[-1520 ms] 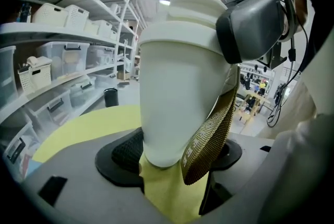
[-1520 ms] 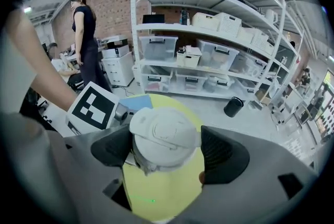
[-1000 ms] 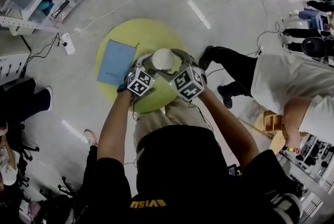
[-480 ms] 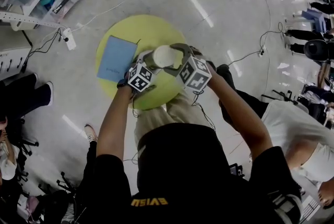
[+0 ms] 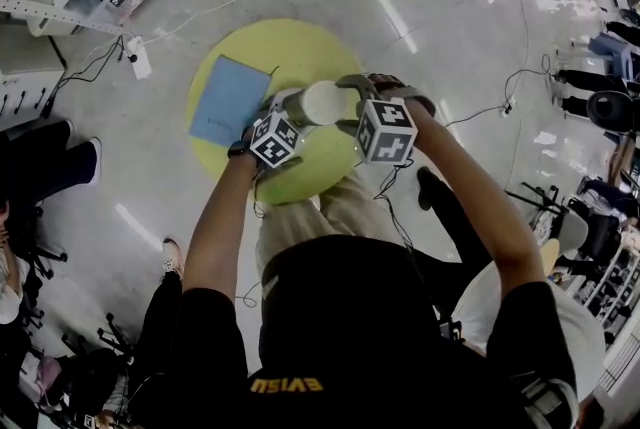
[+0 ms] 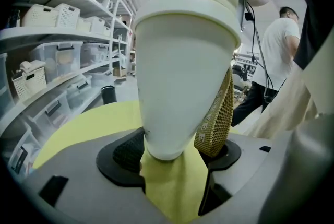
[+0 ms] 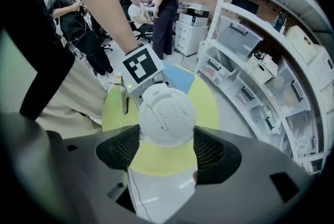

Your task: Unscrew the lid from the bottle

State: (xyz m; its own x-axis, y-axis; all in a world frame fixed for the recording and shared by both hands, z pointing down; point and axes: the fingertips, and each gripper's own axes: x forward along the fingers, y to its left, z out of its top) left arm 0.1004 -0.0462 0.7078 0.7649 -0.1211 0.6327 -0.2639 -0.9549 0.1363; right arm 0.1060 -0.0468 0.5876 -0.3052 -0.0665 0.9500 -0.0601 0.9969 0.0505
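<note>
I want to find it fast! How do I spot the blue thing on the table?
Find the big round yellow table in the middle of the floor. On its left part lies a blue booklet. It is the only flat blue rectangle there; the white bottle beside it is round and held up in the air.

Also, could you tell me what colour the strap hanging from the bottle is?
Golden-yellow woven strap, clearest in the left gripper view.
</note>
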